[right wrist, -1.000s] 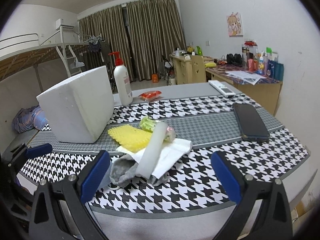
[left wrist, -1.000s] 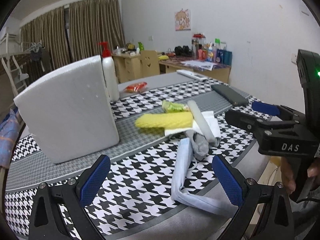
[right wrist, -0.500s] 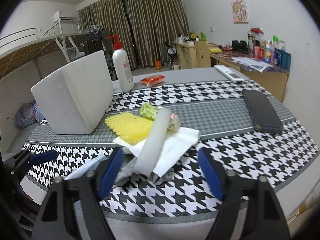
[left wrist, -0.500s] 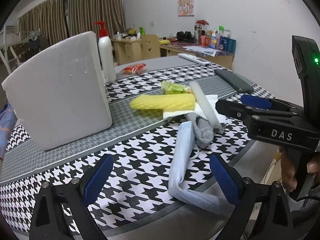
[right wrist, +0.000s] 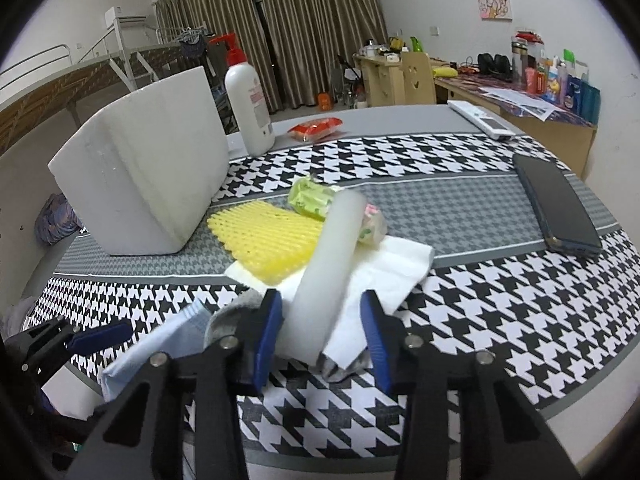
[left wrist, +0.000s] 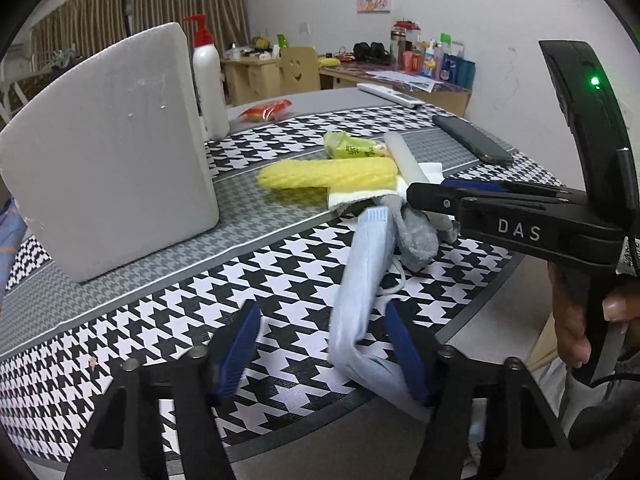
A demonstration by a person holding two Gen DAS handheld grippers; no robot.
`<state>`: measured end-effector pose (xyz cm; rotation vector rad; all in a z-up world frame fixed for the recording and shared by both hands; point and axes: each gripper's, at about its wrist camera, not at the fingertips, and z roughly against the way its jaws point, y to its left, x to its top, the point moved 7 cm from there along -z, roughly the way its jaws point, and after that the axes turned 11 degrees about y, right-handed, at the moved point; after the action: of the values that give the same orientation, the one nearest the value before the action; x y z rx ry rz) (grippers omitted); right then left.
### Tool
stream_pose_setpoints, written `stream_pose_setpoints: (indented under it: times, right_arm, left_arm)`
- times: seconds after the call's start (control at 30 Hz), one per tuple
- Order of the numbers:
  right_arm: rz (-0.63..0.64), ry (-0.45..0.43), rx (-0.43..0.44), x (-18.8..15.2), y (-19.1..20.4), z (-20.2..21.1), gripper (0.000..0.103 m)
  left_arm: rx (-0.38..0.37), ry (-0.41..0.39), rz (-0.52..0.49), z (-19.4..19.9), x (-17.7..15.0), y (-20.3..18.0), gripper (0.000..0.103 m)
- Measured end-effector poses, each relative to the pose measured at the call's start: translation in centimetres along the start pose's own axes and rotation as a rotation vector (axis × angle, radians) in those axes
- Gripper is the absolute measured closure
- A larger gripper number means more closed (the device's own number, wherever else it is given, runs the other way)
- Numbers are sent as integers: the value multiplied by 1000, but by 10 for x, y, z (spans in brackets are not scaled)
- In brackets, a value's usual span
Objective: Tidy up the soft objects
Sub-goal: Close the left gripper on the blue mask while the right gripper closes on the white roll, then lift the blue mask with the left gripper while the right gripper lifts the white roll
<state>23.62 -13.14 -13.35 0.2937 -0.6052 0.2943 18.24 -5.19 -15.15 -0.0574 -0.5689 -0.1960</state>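
Observation:
A light blue face mask (left wrist: 354,276) lies folded near the table's front edge, between the jaws of my left gripper (left wrist: 320,344). The jaws are closing and the left pad is still clear of the mask. My right gripper (right wrist: 322,328) is closing around the near end of a white foam cylinder (right wrist: 332,264), with a gap and white tissue (right wrist: 400,264) at its right pad. A grey sock (left wrist: 416,236) lies under the cylinder. Behind are a yellow sponge (right wrist: 264,240) and a green packet (right wrist: 312,198). The right gripper (left wrist: 432,192) shows side-on in the left wrist view.
A white foam box (left wrist: 108,152) stands at the left, with a lotion bottle (left wrist: 208,80) behind it. A dark phone (right wrist: 560,208) lies at the right, and a red packet (right wrist: 316,128) and a remote (right wrist: 480,120) at the back. A hand (left wrist: 576,320) holds the right gripper.
Both grippers have sunk toward the table and narrowed their jaws. The left now brackets the mask. The right has moved forward around the foam cylinder's near end.

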Motion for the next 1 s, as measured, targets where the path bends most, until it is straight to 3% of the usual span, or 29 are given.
stream_pose_setpoints:
  times: [0.13,0.37,0.47,0.53,0.57,0.7,1.0]
  right_arm:
    - [-1,13,2,1,-1,-4,59]
    - [-5,31,-6,-1,-4,-12,59]
    - [-4,31,-5,-1,-5,-12,59]
    - [-4,31,-11,-2,-5,-11,63]
    - [-7,31,-8,-2,-5,-11,70]
    - [-7,20,-4,-1,-5,-6,78]
    - [-16,-51,14,11,-5,23,80]
  left_arm:
    - [-11,17,5,-3,1,0,54]
    - [-19,45,7,-13,0,-1,56]
    - [-18,44,0,-14,2,-2,75]
    - [-17,43,1,-14,2,-2,80]
    - [-18,42,2,-14,2,-1,82]
    - [-35,31,9,-12,3,1,86]
    - [-55,-15,21,5,6,7,88]
